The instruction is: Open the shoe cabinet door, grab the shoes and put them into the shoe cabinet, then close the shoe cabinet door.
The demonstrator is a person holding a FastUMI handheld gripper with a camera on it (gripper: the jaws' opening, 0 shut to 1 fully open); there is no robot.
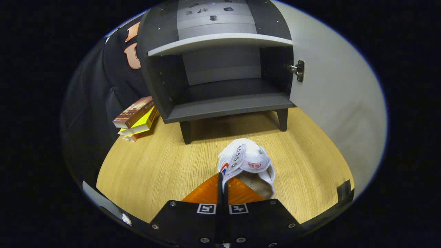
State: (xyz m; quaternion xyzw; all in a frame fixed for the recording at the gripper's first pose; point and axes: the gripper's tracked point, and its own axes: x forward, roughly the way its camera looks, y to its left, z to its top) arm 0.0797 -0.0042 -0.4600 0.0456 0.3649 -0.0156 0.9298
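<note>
A white shoe hangs just ahead of my fingers, toe pointing away toward the cabinet. My gripper is shut on the shoe's left collar edge, the orange fingers pressed together with the white fabric pinched between them. Beyond the shoe stands the grey shoe cabinet on short legs. Its door is swung wide open to the right, hinge showing. The lower compartment holds nothing; a shelf divides it from the upper one.
A stack of books leans by the cabinet's left side against the black cloth wall. The wooden floor spreads between me and the cabinet. The open door stands along the right.
</note>
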